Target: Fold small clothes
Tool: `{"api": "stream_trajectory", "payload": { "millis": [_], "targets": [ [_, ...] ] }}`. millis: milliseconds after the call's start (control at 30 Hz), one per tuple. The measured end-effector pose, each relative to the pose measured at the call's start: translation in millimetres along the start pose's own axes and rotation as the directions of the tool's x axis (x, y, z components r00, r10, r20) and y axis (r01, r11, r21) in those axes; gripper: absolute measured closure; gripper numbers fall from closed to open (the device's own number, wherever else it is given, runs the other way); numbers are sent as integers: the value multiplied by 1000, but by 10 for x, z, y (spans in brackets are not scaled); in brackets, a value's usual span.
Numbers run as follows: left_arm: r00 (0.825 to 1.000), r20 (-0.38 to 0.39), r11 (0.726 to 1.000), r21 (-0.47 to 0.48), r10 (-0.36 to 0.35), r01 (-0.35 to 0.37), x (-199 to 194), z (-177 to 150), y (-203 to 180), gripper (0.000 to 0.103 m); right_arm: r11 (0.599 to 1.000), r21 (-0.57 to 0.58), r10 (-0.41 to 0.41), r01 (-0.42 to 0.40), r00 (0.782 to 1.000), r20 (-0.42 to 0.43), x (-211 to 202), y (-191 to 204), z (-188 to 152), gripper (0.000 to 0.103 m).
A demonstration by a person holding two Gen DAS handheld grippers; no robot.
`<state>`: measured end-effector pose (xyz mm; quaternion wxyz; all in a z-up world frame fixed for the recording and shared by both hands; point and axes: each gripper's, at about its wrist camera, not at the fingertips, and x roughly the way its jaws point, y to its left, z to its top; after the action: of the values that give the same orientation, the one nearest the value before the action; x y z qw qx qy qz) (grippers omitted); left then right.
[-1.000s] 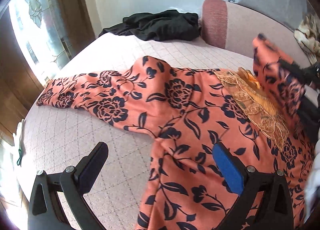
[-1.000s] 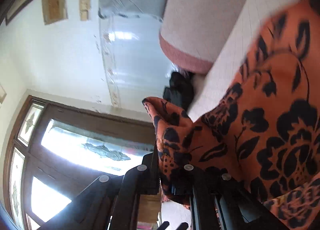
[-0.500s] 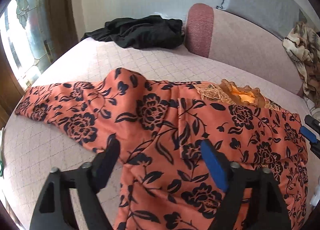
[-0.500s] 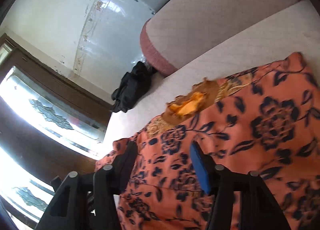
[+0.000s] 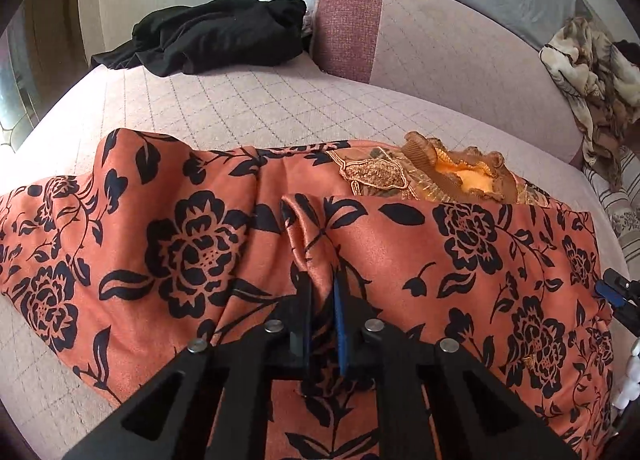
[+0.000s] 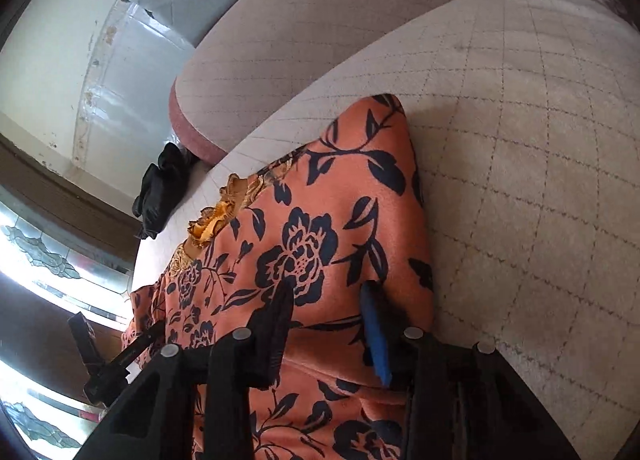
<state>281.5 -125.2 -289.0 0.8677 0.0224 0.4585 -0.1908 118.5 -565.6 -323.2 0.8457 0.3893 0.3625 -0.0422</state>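
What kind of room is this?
Probably a living room at home: an orange floral garment lies on a quilted sofa seat with a padded backrest, beside a stained-glass window.

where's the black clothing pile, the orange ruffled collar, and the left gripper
black clothing pile (image 5: 216,36), left wrist view, middle of the heap.
orange ruffled collar (image 5: 468,176), left wrist view, bright orange inner fabric.
left gripper (image 5: 322,300), left wrist view, between its fingertips, pinching a ridge of the floral garment (image 5: 200,244).
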Motion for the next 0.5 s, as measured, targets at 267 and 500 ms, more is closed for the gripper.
{"api": "stream_trajectory", "payload": {
  "millis": [267, 500],
  "targets": [
    [999, 36, 1000, 2, 30, -30, -241, 45, 82, 97, 987, -159, -12, 7, 999, -35, 183, 296, -303, 61],
    [988, 149, 991, -131, 30, -10, -916, 189, 675, 16, 987, -160, 33, -25, 998, 46, -286, 489, -500, 43]
  ]
}}
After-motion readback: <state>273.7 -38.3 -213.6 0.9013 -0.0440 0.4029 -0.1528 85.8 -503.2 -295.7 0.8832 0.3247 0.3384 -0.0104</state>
